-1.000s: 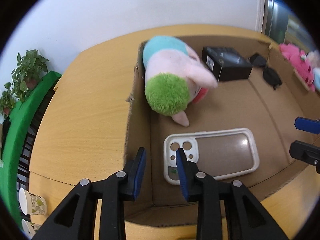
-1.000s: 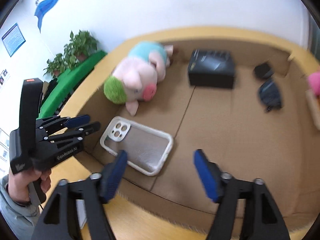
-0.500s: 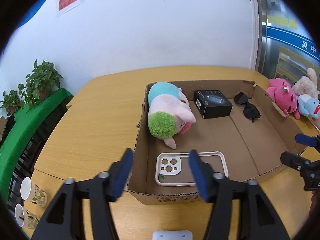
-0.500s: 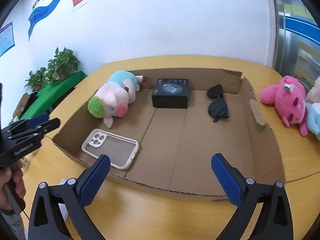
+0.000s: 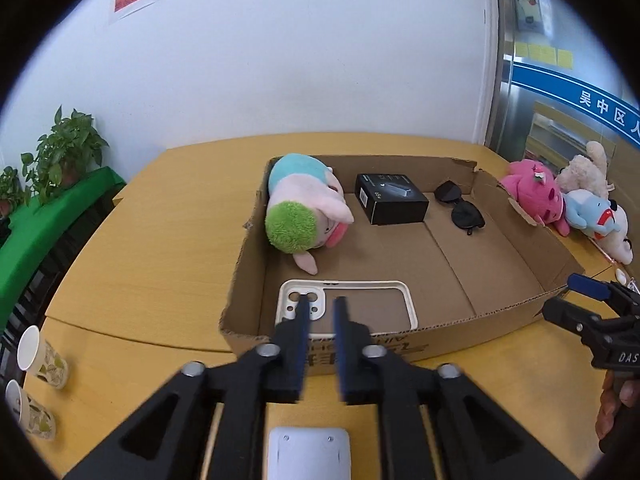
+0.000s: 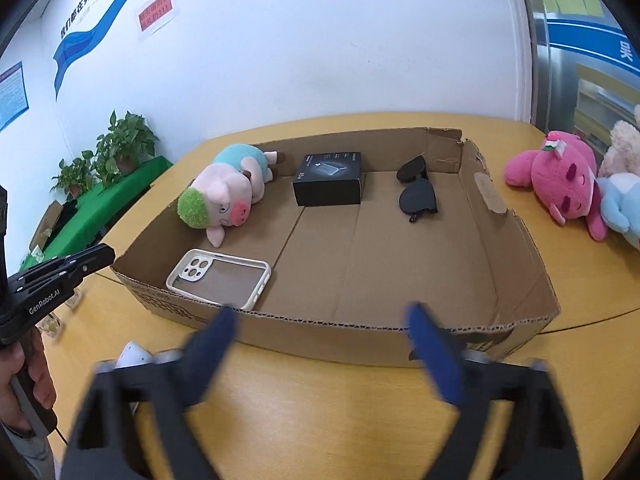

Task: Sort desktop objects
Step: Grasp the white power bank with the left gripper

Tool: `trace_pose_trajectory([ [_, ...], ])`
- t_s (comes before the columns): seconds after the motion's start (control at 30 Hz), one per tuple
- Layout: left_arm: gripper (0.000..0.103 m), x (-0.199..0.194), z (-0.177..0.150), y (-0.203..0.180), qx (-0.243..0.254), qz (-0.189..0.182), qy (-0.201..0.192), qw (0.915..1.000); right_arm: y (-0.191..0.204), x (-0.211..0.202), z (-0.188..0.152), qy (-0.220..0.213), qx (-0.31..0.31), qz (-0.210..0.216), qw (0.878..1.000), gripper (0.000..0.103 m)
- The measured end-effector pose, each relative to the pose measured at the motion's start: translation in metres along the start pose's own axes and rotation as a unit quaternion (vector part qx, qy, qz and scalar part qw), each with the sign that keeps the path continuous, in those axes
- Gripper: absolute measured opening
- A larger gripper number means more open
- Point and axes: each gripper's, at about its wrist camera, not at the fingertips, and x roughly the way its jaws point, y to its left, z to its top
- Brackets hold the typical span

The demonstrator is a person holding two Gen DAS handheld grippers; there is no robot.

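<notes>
Left hand-held gripper (image 5: 322,308) closing, nothing pinched, phone case (image 5: 346,307) just ahead in cardboard box (image 6: 516,240). Right hand-held gripper (image 6: 332,322) spread wide, empty, bit blurry.

Bright, even indoor light from above; white wall (image 5: 320,60) evenly lit, no hard glare. Soft short shadows under pig (image 6: 224,196) and black box (image 6: 328,184). Strong fisheye bend: table (image 5: 160,220) edges curve, black vignette in all corners. Right view: gripper (image 6: 324,348) fingers motion-blurred at bottom edge. Left view sharp throughout.
</notes>
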Motion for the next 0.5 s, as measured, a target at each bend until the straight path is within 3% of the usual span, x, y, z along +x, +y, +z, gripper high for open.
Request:
trace_pose_trajectory([
  [0.03,0.054,-0.004,-0.003,0.002,-0.004,-0.006,0.000,1.0000,0.002,-0.001,-0.003,-0.002,-0.002,0.000,1.000,0.102],
  [0.07,0.072,-0.010,-0.007,0.005,-0.008,-0.006,-0.003,0.9999,0.006,0.000,-0.007,0.005,-0.006,0.007,1.000,0.101],
  [0.2,0.074,-0.015,-0.024,0.013,0.008,0.008,0.009,0.9999,0.026,0.013,-0.027,0.037,-0.019,0.043,0.998,0.101],
  [0.5,0.072,0.022,-0.075,0.044,-0.033,-0.042,0.121,0.9912,0.105,0.039,-0.077,0.097,-0.123,0.154,0.976,0.101],
])
